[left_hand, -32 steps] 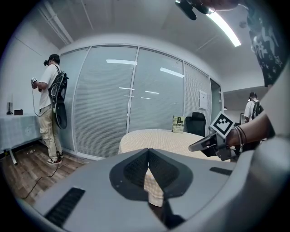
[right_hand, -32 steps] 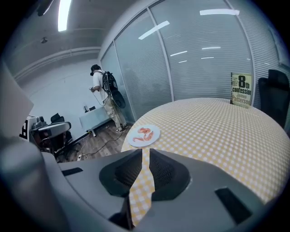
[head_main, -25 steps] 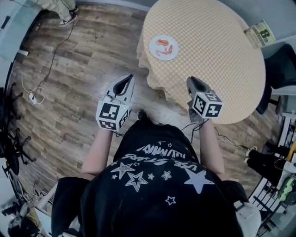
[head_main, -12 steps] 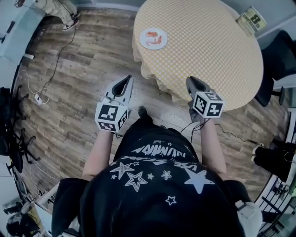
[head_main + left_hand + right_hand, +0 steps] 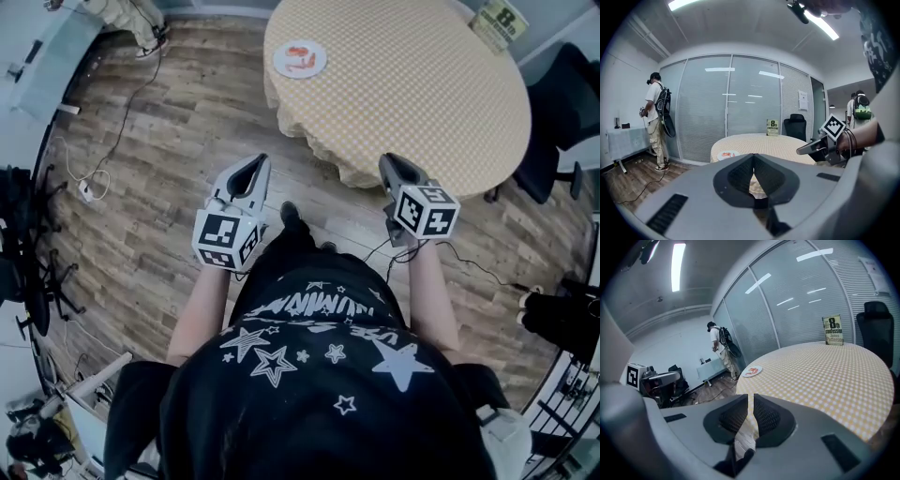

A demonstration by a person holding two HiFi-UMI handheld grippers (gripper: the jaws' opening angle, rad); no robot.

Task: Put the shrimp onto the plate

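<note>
Two grippers: one in each of the person's hands, both held low in front of the body and level with each other, pointing toward the table.
Left gripper (image 5: 257,163): jaws closed, tips meeting, nothing between them. It hangs over the wooden floor (image 5: 141,206), clear of the table.
Right gripper (image 5: 387,162): jaws drawn in to a thin slit, nothing in the slit. In the head view its tip sits just at the hanging edge of the tablecloth.
Table (image 5: 412,94): round, covered with a yellow checked cloth that drapes over the rim.
Plate (image 5: 313,67): small, white, on the table close to its rim, on the person's far left side. Well apart from both grippers.
Shrimp (image 5: 297,56): orange-red, lying on the plate. How it lies there is too small to make out.
Sign (image 5: 497,19): a card with a large "8", standing upright at the table's far edge, across from the plate.
Chair (image 5: 562,94): dark office chair beside the table on the right.
Cable (image 5: 122,103): thin, trailing across the floor to the left of the table.
Background person (image 5: 656,117): stands by the glass wall with a backpack on, well apart from the table.
</note>
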